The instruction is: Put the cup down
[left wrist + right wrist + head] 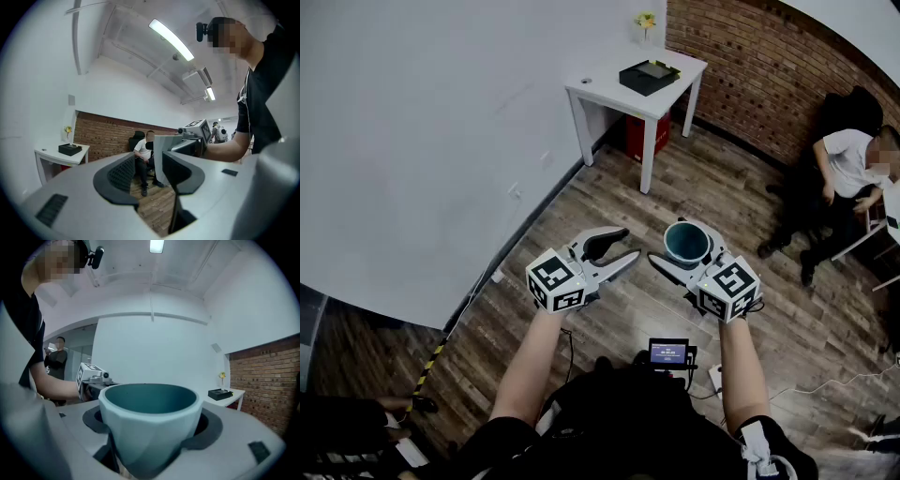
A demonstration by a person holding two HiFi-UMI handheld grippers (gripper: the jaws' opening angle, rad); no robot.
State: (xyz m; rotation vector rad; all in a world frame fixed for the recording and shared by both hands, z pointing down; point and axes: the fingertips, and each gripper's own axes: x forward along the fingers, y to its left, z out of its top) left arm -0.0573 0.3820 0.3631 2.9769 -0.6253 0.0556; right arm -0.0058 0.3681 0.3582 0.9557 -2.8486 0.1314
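Note:
A pale teal cup (687, 242) with a darker inside is held upright in the air above the wooden floor, with my right gripper (686, 247) shut on it. In the right gripper view the cup (150, 401) fills the gap between the dark pads (212, 424), which press on its sides. To the cup's left, at the same height, my left gripper (629, 244) stands open with nothing between its fingers. The left gripper view shows its jaws apart (147, 176), with the cup (161, 157) just beyond them.
A white table (609, 89) with a black box (649, 75) and a small flower stands by the white wall, far ahead. A red bin (647, 137) sits under it. A person (848, 173) sits on a chair by the brick wall (769, 66) at right. Wooden floor lies below.

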